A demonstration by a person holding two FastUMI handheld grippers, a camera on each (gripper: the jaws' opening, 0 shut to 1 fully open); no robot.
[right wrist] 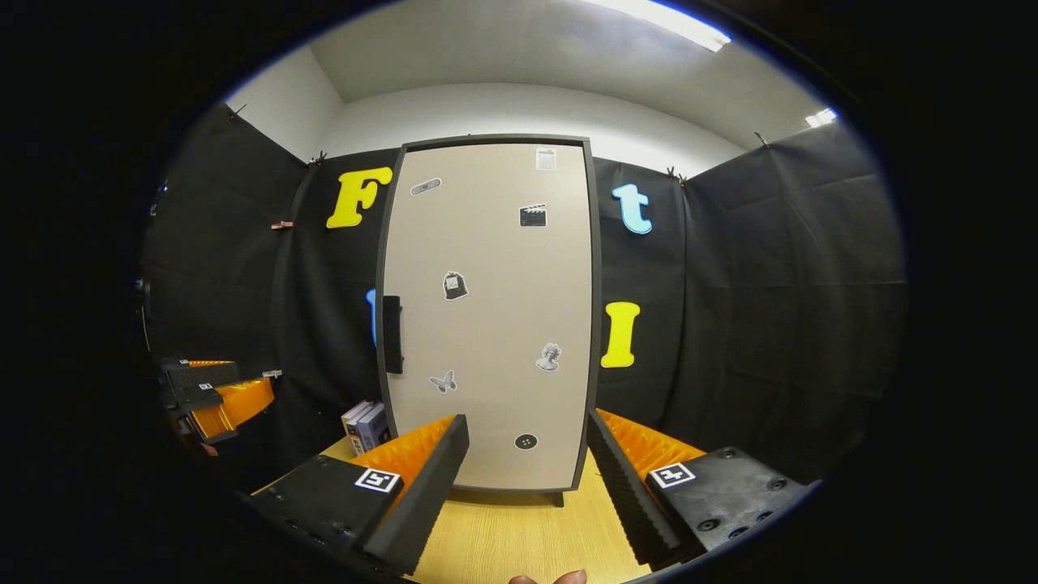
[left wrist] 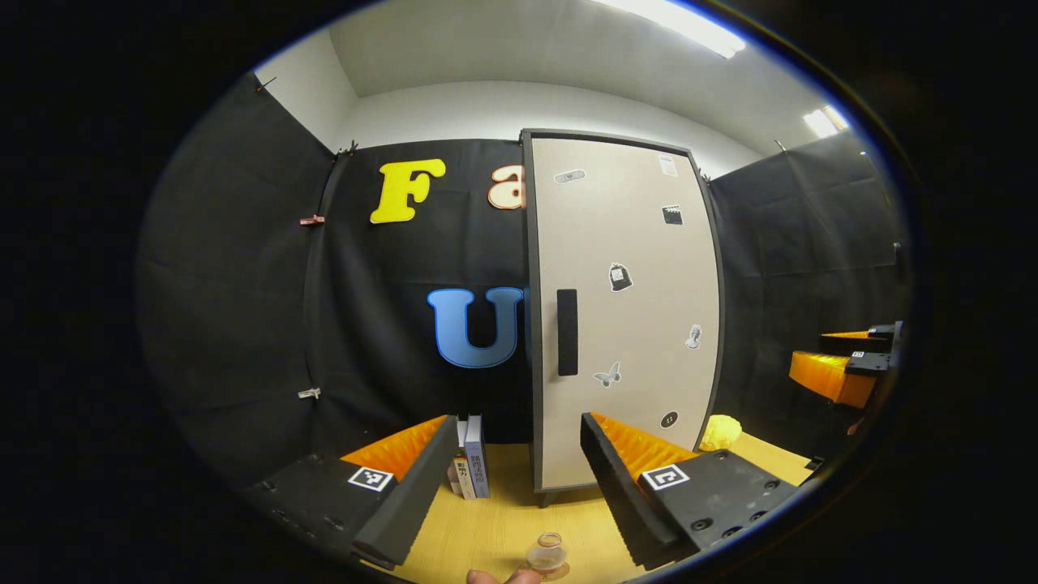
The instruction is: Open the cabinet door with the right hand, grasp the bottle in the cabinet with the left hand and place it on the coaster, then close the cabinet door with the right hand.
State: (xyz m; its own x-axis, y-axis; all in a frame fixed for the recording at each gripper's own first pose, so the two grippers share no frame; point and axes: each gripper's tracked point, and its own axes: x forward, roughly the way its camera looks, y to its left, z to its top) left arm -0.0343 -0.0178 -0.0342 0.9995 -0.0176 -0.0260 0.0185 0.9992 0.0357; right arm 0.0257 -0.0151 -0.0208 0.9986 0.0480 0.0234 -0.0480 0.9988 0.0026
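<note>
While hovering short of the shut cabinet door [right wrist: 486, 316], spread wide and gripping nothing: left gripper [left wrist: 519, 430] and right gripper [right wrist: 529, 426] alike, likely kept back for swing room. Down at the near edge of the table [left wrist: 503, 519], outside the cabinet: small glass bottle [left wrist: 547, 553], seemingly sitting on a brownish coaster [left wrist: 561, 571].

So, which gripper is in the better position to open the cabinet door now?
Probably the right gripper: it is open and faces the closed cabinet door squarely, with the handle ahead to its left. The left gripper sits further left.
</note>
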